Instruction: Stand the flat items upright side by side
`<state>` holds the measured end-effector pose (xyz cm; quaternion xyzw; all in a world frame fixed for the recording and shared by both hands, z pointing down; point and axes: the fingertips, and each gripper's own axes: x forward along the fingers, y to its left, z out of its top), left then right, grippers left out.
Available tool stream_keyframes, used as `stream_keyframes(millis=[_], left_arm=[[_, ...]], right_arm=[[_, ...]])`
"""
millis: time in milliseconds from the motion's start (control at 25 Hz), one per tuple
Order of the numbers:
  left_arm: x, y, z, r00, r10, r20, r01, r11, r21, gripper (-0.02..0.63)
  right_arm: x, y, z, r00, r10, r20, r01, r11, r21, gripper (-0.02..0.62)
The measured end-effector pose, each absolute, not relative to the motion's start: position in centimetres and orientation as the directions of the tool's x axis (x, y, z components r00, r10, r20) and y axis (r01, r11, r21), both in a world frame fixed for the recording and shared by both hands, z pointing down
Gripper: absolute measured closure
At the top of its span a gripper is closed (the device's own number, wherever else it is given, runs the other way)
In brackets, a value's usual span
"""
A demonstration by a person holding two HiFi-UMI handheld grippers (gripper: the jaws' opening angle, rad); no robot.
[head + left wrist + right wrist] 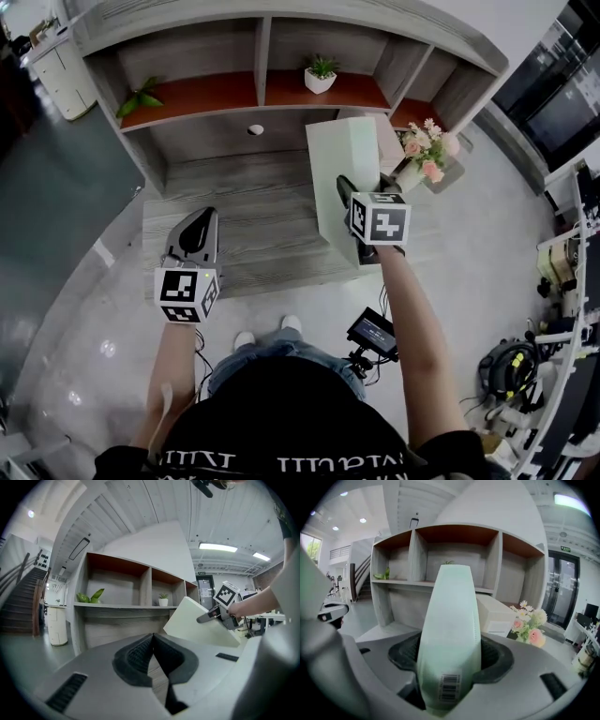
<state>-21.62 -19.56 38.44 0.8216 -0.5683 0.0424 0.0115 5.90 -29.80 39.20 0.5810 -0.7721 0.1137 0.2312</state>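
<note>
A pale green flat box (347, 155) with a barcode label is held up on edge over the right part of the grey wooden deck (244, 216). My right gripper (349, 195) is shut on its near edge; the box (450, 620) fills the gap between the jaws in the right gripper view. From the left gripper view the same box (197, 625) hangs tilted, clear of the deck. A second white box (497, 616) rests on the deck to the right behind it. My left gripper (197, 230) hovers over the deck's left front, jaws together with nothing in them.
The shelf unit has orange-backed cubbies with a small potted plant (320, 73) and green leaves (139, 98). A vase of pink and white flowers (427, 155) stands at the deck's right end. A white cabinet (61, 66) is far left. A small screen device (373, 333) lies on the floor.
</note>
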Motion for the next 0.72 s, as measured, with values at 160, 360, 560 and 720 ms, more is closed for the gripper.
stream_keyframes(millis=[160, 360, 560, 720], left_arm=[[-21.4, -19.6, 38.6, 0.355, -0.931, 0.087, -0.933, -0.358, -0.031, 0.594], [-21.0, -19.5, 39.0, 0.362, -0.927, 0.1, -0.929, -0.367, -0.038, 0.594], [-20.9, -19.4, 39.5, 0.361, -0.925, 0.119, -0.929, -0.368, -0.044, 0.595], [-20.2, -19.3, 40.0, 0.372, -0.919, 0.133, -0.924, -0.38, -0.044, 0.595]], right_arm=[[6.7, -29.0, 39.2, -0.204, -0.909, 0.363, -0.966, 0.248, 0.078, 0.29], [7.4, -28.3, 39.6, -0.167, -0.961, 0.221, -0.981, 0.184, 0.057, 0.282], [7.6, -28.6, 40.3, -0.113, -0.98, 0.166, -0.991, 0.123, 0.048, 0.27], [8.0, -28.9, 41.3, -0.062, -0.964, 0.26, -0.995, 0.079, 0.057, 0.259]])
